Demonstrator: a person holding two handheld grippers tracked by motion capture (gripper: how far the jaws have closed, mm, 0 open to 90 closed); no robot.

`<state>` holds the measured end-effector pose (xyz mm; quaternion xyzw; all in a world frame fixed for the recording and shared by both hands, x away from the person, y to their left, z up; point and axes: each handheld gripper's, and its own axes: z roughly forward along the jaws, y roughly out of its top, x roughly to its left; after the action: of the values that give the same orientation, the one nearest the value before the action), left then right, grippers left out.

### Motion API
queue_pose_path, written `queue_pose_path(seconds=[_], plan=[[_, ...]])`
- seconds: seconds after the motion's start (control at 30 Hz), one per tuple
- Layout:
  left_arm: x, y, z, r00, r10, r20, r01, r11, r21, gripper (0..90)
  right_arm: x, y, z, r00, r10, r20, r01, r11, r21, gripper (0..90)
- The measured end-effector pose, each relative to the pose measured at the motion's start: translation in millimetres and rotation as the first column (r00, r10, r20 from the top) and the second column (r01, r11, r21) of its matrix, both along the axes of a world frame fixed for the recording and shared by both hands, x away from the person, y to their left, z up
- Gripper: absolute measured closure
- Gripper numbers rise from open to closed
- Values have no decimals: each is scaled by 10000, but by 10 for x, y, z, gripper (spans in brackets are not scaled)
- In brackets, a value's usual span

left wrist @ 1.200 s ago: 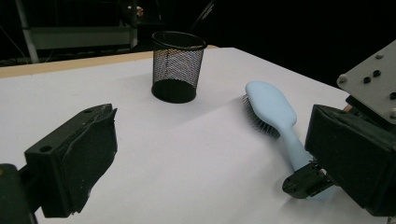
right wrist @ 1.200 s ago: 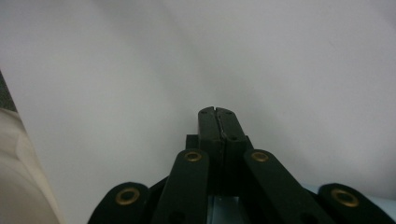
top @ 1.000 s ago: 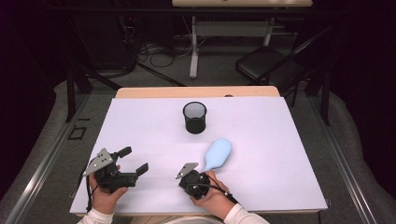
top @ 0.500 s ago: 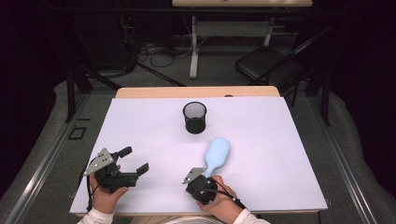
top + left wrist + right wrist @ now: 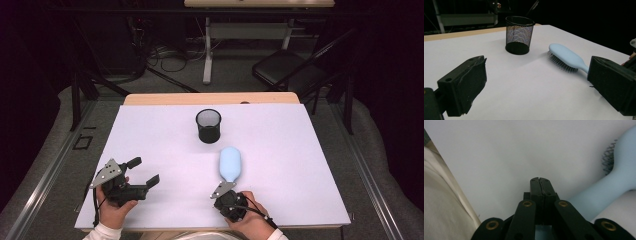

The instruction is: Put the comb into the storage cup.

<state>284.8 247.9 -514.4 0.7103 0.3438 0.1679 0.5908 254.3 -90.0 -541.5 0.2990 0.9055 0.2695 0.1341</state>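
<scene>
Now the hairbrush (image 5: 599,192) handle lies just beside the right gripper's (image 5: 540,180) closed jaws.

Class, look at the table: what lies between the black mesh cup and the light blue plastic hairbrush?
Nothing: bare white tabletop separates the black mesh cup from the light blue plastic hairbrush, as the left gripper view shows.

From my seat, the hairbrush (image 5: 621,167) runs off the right gripper view's right edge, its handle passing behind the right gripper (image 5: 540,179). In the left gripper view, the left gripper (image 5: 534,82) covers the handle's end.
</scene>
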Motion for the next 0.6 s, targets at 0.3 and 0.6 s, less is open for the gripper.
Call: queue_pose_path(seconds=[0.3,0.6], plan=[[0,-4,0,10000,2,-11,-2,10000,36,25,-13,-193,12,9989,-468,44,469,9989,-68,900],[2,-4,-2,10000,16,-11,-16,10000,68,28,47,-435,47,9923,-1238,87,1238,9923,50,900]])
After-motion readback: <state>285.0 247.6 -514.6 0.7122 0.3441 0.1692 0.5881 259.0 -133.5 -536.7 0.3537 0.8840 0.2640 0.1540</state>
